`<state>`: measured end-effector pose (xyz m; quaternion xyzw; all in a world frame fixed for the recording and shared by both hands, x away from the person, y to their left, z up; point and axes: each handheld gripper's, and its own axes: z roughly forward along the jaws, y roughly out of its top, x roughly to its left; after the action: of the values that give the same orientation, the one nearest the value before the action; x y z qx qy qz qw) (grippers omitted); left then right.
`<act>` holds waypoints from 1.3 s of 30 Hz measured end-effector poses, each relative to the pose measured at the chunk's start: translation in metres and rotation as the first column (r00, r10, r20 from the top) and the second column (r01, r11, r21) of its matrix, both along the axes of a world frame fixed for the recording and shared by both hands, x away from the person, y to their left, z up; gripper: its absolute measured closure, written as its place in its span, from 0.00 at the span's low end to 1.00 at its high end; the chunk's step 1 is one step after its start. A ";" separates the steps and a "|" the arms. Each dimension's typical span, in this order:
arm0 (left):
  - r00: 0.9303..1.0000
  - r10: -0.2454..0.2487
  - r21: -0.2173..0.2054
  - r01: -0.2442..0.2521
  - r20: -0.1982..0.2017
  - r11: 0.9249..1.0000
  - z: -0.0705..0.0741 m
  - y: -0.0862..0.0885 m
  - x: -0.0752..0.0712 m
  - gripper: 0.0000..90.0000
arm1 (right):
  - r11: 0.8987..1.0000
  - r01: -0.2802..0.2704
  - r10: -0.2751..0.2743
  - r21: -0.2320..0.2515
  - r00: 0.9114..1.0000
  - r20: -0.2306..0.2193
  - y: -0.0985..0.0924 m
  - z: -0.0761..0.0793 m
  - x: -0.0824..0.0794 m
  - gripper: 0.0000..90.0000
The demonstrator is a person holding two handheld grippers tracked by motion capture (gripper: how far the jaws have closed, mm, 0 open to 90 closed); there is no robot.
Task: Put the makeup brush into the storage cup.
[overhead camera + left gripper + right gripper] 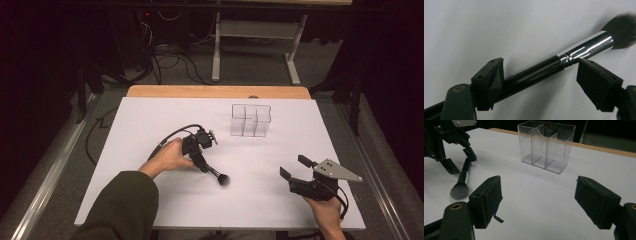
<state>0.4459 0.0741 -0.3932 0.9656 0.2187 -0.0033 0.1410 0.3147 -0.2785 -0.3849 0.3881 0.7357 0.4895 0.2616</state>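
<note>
in the high view, the left gripper point(206, 167) sits at the middle of the white worktop point(150, 120), held in the person's left hand point(167, 156), pointing down toward the near right. a makeup brush point(218, 176) lies on the worktop at its tip, the dark bristle head toward the person. the right gripper point(295, 167) rests near the front right corner, well apart from the brush, its fingers spread wide with nothing between them. a clear divided organizer point(250, 120) stands upright toward the back of the worktop, right of centre.

in the left gripper view, the fingers point(490, 80) are wide apart. the brush point(564, 60) lies slantwise between them on the worktop; its black handle runs against the left one, while the right one stands just clear of the silver ferrule. the fingers have not closed on it.

in the right gripper view, the fingers point(487, 195) are spread wide and hold nothing. the organizer point(546, 145) stands ahead, with the brush point(461, 183) and the left gripper point(459, 161) at the far left.
</note>
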 end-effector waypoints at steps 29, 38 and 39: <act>0.999 -0.016 0.028 0.016 -0.031 0.999 -0.006 -0.001 -0.004 0.35 | 1.000 0.000 0.000 -0.002 1.000 0.002 0.000 0.000 0.000 0.26; 1.000 -0.012 0.022 0.012 -0.011 1.000 -0.005 0.003 -0.007 0.47 | 1.000 -0.001 0.001 -0.004 1.000 0.003 0.000 0.000 0.000 0.26; 1.000 -0.012 0.022 0.013 -0.008 1.000 -0.005 0.003 -0.007 0.49 | 1.000 -0.001 0.001 -0.004 1.000 0.003 0.000 0.000 0.000 0.26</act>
<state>0.4390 0.0772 -0.3984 0.9684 0.2133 -0.0058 0.1292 0.3147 -0.2781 -0.3849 0.3867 0.7363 0.4888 0.2632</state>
